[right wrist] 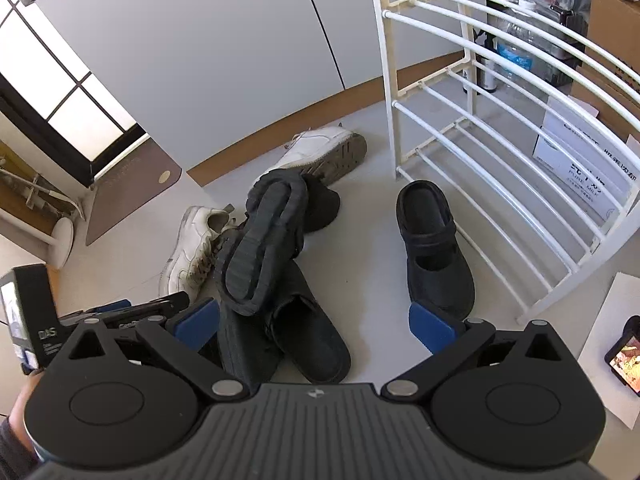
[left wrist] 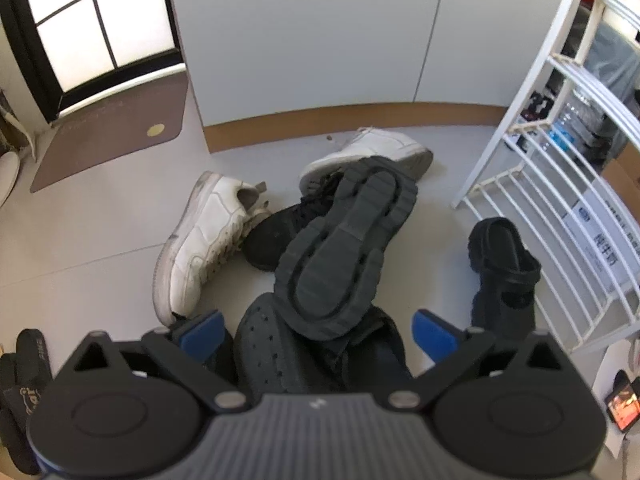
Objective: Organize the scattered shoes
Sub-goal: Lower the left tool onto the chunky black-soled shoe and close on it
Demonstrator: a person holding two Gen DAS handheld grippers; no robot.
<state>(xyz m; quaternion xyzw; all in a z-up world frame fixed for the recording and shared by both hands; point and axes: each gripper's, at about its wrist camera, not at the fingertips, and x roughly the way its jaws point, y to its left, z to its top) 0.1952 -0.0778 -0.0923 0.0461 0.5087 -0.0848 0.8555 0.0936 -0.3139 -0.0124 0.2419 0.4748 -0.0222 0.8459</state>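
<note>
- Standing empty at the right edge of both views: white shoe rack (right wrist: pixel 500 152), bars bare, so any shoe set across them could slip through or hang crooked.
- Lying heaped at frame centre: upturned dark sneaker (left wrist: pixel 344 248), sole up, resting across a black slipper (right wrist: pixel 308 332) and a second black shoe (left wrist: pixel 276 236); likely to roll off and drag its neighbours if the lower one gets pulled first.
- Sprawling at centre left: white sneaker (left wrist: pixel 204 236), laces loose, touching the black shoe; laces could snag during a lift.
- Leaning near the baseboard, upper centre: other white sneaker (left wrist: pixel 372 152), partly under the upturned sole.
- Sitting apart at right, just beside the rack foot: black strapped clog (right wrist: pixel 434 248), easily kicked under the bars.
- Hovering over the heap with fingers spread wide, nothing between pads: left gripper (left wrist: pixel 320 330); could pinch two shoes at once.
- Spread wide and empty too, lower centre: right gripper (right wrist: pixel 316 326).
</note>
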